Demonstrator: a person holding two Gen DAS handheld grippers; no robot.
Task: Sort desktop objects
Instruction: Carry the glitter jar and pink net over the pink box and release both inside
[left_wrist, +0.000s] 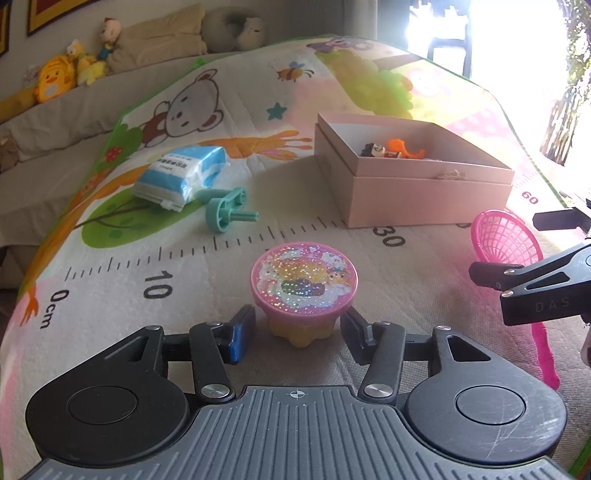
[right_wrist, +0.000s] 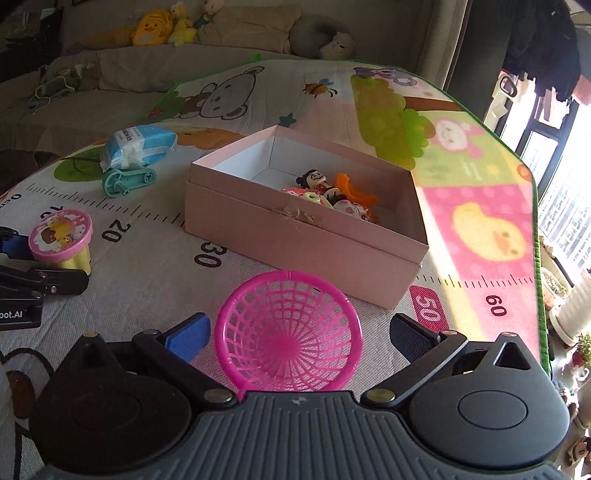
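A pink glitter-topped toy stool with yellow legs (left_wrist: 303, 291) stands on the play mat between the open fingers of my left gripper (left_wrist: 297, 334); the pads sit on either side of its legs with small gaps. It also shows in the right wrist view (right_wrist: 62, 238). A pink mesh basket (right_wrist: 288, 332) lies between the wide-open fingers of my right gripper (right_wrist: 301, 334), untouched by the pads; it shows in the left wrist view too (left_wrist: 504, 238). An open pink box (right_wrist: 303, 229) holding several small toys stands behind it (left_wrist: 410, 184).
A teal plastic toy (left_wrist: 225, 212) and a blue-white tissue pack (left_wrist: 183, 177) lie at the mat's left (right_wrist: 125, 181). The mat edge drops off at the right (right_wrist: 541, 295). A sofa with plush toys (left_wrist: 62, 77) runs behind.
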